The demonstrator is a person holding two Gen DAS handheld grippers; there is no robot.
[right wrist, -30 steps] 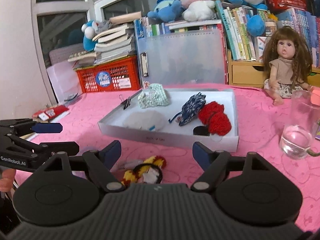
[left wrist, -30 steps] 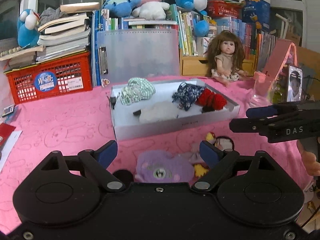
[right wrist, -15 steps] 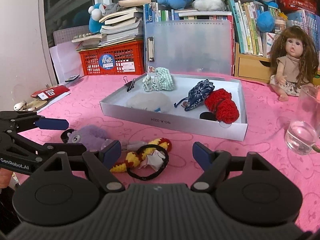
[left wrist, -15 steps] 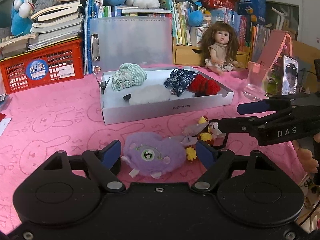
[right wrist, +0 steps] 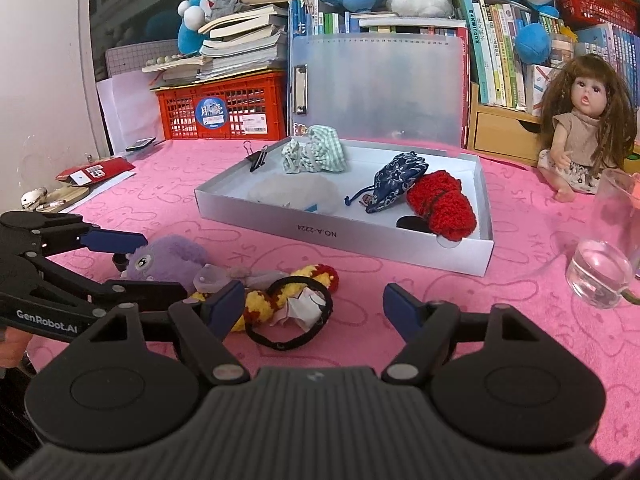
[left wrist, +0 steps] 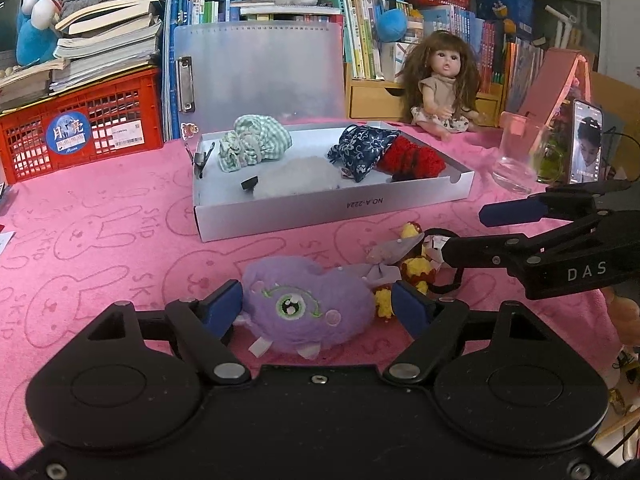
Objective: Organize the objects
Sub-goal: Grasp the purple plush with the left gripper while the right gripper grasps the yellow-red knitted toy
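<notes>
Purple plush toy [left wrist: 306,308] now bracketed by left gripper [left wrist: 318,306], jaws spread, narrowed | right gripper [right wrist: 314,306] jaws closing, empty | grasp judged imminent

Left claw [left wrist: 316,307]: black linkage arms, blue fingertips [left wrist: 222,307], silver pivot screws, white "GenRobot.AI" lettering. Right claw [right wrist: 314,307]: same build, ribbed grey housing, "DAS" lettering.

Doll [left wrist: 440,84] sits behind glass [left wrist: 516,156]; red crate [left wrist: 80,124] left.
</notes>
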